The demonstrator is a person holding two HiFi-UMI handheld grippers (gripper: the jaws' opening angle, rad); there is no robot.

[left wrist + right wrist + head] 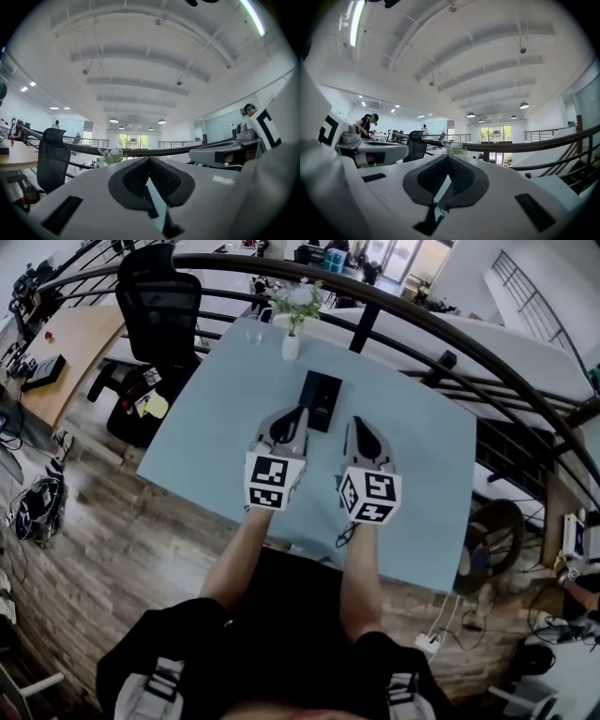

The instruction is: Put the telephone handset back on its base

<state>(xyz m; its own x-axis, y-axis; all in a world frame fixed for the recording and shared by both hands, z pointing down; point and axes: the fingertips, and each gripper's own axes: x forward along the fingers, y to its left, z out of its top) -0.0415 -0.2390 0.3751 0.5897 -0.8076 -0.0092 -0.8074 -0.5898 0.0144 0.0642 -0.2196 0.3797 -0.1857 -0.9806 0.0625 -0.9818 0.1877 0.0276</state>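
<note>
The telephone (pixel 320 399) is seen in the head view as one black oblong lying on the pale blue desk (pixel 216 427), past the middle of the desk towards its far edge. Whether the handset is seated on its base cannot be told, as the two parts are not distinguishable from each other.

Both claws are held side by side above the near half of the desk, with their tips pointed away from the person. The left claw (pixel 297 416) is seen with its tip just beside the near left corner of the telephone; contact cannot be judged. The right claw (pixel 357 426) is held a little to the right of the telephone and apart from it.

In the left gripper view the left claw (pixel 150 160) is shown closed, its dark ribbed pads brought together at the tip with nothing gripped between them. In the right gripper view the right claw (pixel 449 157) is shown likewise closed and empty. The telephone is not seen in either gripper view.

A small white vase (pixel 291 345) holding pale flowers (pixel 302 296) is placed upright near the far edge of the desk, beyond the telephone. A black office chair (pixel 161 296) is seen off the far left corner.
</note>
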